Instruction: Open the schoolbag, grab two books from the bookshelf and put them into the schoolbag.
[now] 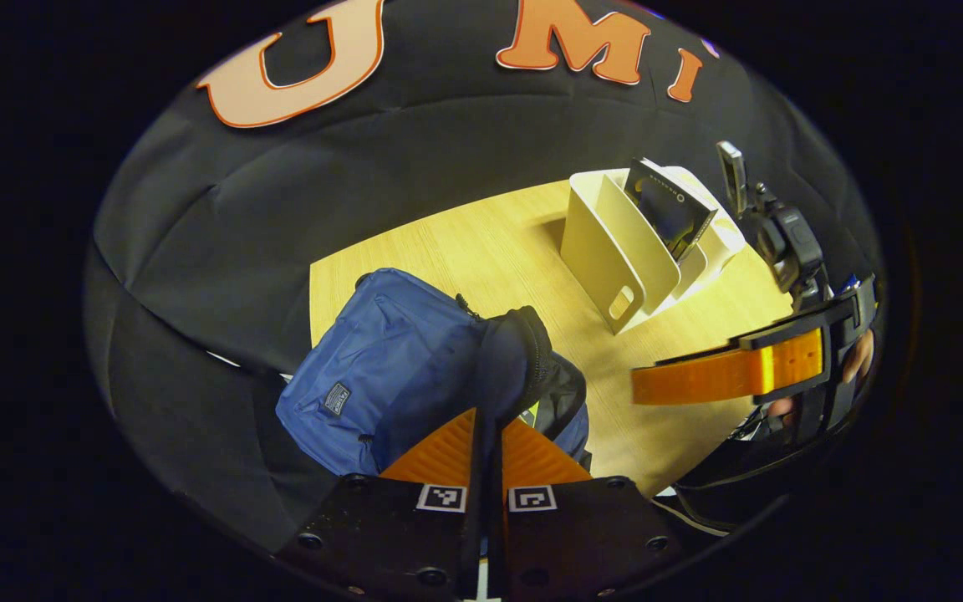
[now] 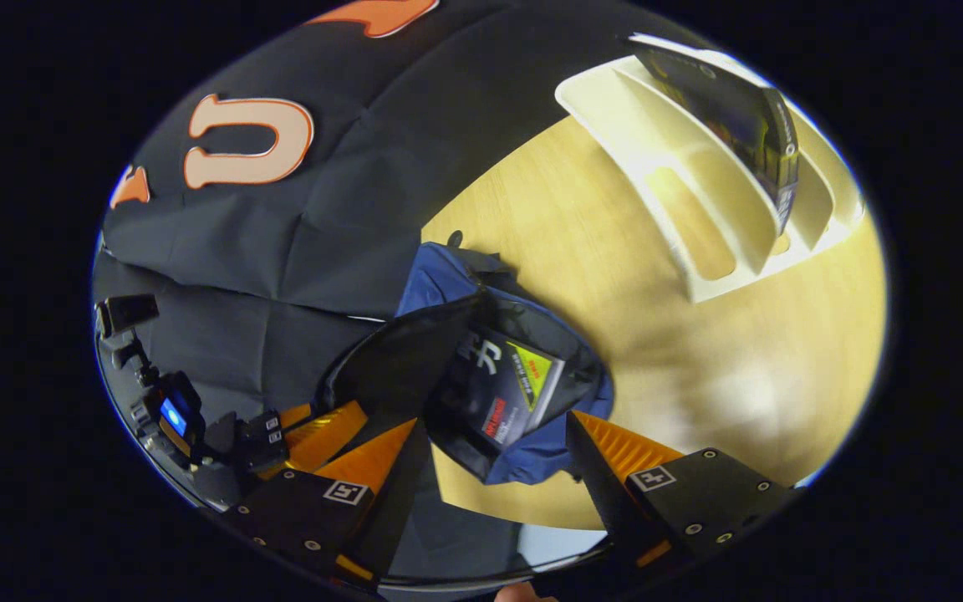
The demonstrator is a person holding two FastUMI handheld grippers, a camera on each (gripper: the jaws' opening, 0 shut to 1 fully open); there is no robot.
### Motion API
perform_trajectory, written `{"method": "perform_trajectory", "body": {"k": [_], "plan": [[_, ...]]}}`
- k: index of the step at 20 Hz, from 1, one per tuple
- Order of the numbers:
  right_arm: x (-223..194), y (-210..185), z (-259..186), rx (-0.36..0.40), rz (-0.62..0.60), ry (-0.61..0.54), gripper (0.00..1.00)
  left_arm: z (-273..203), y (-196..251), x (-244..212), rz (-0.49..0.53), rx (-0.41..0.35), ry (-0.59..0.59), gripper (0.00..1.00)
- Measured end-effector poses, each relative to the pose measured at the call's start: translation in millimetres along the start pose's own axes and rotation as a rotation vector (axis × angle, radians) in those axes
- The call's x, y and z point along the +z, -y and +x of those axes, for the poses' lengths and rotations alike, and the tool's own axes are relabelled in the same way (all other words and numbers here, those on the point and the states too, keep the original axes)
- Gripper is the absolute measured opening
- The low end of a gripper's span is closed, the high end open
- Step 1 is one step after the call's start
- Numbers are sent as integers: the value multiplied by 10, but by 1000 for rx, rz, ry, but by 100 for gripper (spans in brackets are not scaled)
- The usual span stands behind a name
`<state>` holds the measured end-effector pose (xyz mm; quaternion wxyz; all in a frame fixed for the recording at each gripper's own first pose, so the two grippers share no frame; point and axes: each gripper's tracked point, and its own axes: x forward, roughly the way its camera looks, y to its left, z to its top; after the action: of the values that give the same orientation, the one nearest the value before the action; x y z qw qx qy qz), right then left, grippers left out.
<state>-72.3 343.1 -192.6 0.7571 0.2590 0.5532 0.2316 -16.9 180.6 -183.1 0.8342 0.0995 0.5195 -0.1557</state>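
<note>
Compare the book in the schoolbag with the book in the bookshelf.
The book in the schoolbag lies inside the open blue schoolbag, its cover showing a yellow-green triangle and red print. The book in the bookshelf stands leaning in the white bookshelf, its cover plainer. The first sits close before the open right gripper; the second is farther off. Both covers are dark.

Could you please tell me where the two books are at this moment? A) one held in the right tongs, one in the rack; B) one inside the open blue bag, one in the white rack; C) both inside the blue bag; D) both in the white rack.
B: a dark book lies inside the open blue fabric schoolbag, and another dark book leans in the white plastic bookshelf rack; the right tongs are open.
</note>
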Motion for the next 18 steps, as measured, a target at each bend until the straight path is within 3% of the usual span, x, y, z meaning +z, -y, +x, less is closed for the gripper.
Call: {"method": "perform_trajectory", "body": {"k": [3, 6, 7, 8, 11, 18], "plan": [[125, 433, -253, -175, -133, 9, 97, 53, 14, 7, 0, 6, -3, 4], [210, 525, -475, -230, -195, 2, 97, 86, 38, -10, -9, 3, -6, 5], [255, 553, -553, -244, -215, -3, 98, 96, 43, -20, -11, 2, -8, 0], [325, 629, -623, -273, -244, -7, 97, 95, 42, -35, -9, 1, -10, 5], [610, 855, -874, -382, -317, 17, 98, 129, 64, -45, -15, -3, -9, 5], [1364, 826, -1306, -409, -287, 33, 98, 165, 70, -71, -26, -10, -13, 5]]}}
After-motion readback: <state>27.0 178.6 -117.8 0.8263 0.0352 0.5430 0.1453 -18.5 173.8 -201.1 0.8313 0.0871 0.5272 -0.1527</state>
